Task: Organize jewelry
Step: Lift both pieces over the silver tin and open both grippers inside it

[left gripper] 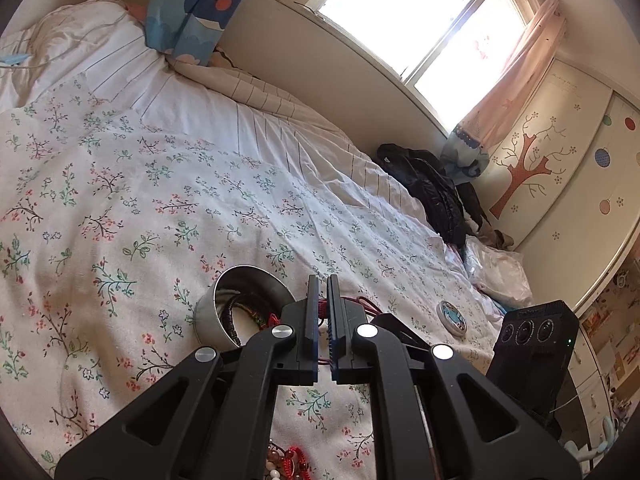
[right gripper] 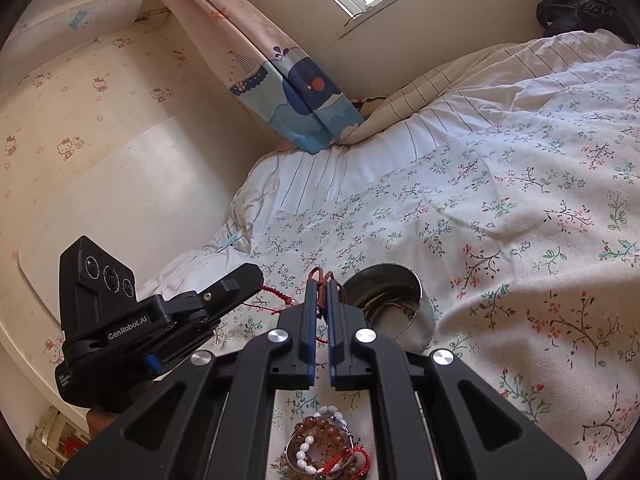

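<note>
Nearest my right lens, between the black linkage arms, I see a heap of beaded bracelets [right gripper: 326,446], amber-brown and white beads tangled with red cord, lying on the white floral bedspread [right gripper: 520,208]. Above it, my right gripper [right gripper: 323,285] has its blue-padded fingers [right gripper: 310,312] pressed nearly together on a thin red braided cord bracelet [right gripper: 276,292]; brownish loops of it poke out past the tips. The cord stretches leftward to my left gripper [right gripper: 256,276], which comes in from the left with its camera block visible, and it appears to meet that gripper's tip.

Through the left lens, my left gripper [left gripper: 323,280] is likewise clamped narrow, red cord [left gripper: 362,303] showing between and just behind the pads [left gripper: 312,308]. The right gripper's camera block sits at the lower right of that view.

The round silver metal tin [left gripper: 224,312], tipped so its mouth faces me, rests on the bedspread just beyond both sets of fingertips, with dark beaded bracelets and red strands already inside. A small round lid with a blue picture [left gripper: 452,316] lies on the cover to the right of it, apart from the tin. A black jacket [left gripper: 428,188] is bunched near the window wall.
</note>
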Demonstrator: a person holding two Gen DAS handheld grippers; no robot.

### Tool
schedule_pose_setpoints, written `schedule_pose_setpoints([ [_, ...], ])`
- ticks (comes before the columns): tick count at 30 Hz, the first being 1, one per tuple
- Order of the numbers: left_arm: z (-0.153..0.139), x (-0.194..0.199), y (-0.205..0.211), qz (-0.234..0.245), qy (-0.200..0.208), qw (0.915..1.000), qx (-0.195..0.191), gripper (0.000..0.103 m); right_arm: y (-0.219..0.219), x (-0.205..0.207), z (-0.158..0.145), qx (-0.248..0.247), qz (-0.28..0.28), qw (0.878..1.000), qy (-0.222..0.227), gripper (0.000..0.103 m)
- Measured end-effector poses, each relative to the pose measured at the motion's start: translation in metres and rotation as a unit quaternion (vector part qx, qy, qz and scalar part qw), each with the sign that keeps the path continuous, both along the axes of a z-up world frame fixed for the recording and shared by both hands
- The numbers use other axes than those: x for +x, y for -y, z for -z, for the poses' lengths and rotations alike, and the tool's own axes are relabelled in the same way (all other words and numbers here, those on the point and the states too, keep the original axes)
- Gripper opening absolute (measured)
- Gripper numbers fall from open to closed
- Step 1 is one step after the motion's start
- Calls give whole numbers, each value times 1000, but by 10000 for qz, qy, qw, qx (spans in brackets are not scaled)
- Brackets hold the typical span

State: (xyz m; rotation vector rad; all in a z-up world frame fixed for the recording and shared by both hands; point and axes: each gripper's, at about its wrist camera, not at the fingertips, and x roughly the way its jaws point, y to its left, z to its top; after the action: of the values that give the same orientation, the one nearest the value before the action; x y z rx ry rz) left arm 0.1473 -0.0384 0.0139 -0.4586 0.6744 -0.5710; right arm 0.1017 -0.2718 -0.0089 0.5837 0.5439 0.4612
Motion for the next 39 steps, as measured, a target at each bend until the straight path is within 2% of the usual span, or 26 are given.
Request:
schedule_pose_setpoints([
  [4,11,16,8,45,-165,9997,147,4,-4,17,5,-77,95,9999,-56,6],
  [7,30,33,12,-249,-488,9970,546,5,-12,33,12,-345,206,9991,-141,6],
  [8,34,37,9,-316,-589,9962,565,6,-16,39,15,-439,197,9986,-209,6],
  [10,36,39,0,-491,-667,9951,539,17,-25,53,26,-416,-7,9980,-482,6],
  [11,34,38,-5,-606,-622,9948,532,31,-28,58,32,-372,-116,9972,-632,8],
  [12,32,37,-10,-732,-569,9943,525,45,-30,59,35,-383,-128,9969,-673,19],
  [13,30,35,-15,-861,-521,9937,500,49,-31,57,35,-397,-148,9970,-640,28],
  [15,28,34,-22,-951,-503,9934,401,51,-29,54,30,-387,-100,9978,-526,28],
  [17,28,34,-24,-1016,-511,9924,480,52,-21,50,26,-306,30,9985,-446,28],
  [19,27,33,-22,-1078,-478,9905,703,54,-14,49,25,-248,161,9985,-454,29],
  [21,25,31,-16,-1183,-390,9869,1021,64,-10,50,27,-241,206,9982,-517,31],
  [24,21,26,-10,-1311,-184,9805,1455,76,-18,53,30,-601,190,9960,-633,33],
  [27,19,24,-7,-1361,-93,9769,1646,81,-24,51,27,-969,316,9934,-530,34],
  [30,20,25,-6,-1370,-106,9746,1770,81,-12,46,23,-935,604,9928,-446,47],
  [34,23,26,-6,-1426,-165,9716,1884,83,11,46,26,-909,1098,9879,-611,47],
  [39,25,27,-6,-1451,-177,9693,1980,86,23,49,36,-770,1199,9863,-830,48],
])
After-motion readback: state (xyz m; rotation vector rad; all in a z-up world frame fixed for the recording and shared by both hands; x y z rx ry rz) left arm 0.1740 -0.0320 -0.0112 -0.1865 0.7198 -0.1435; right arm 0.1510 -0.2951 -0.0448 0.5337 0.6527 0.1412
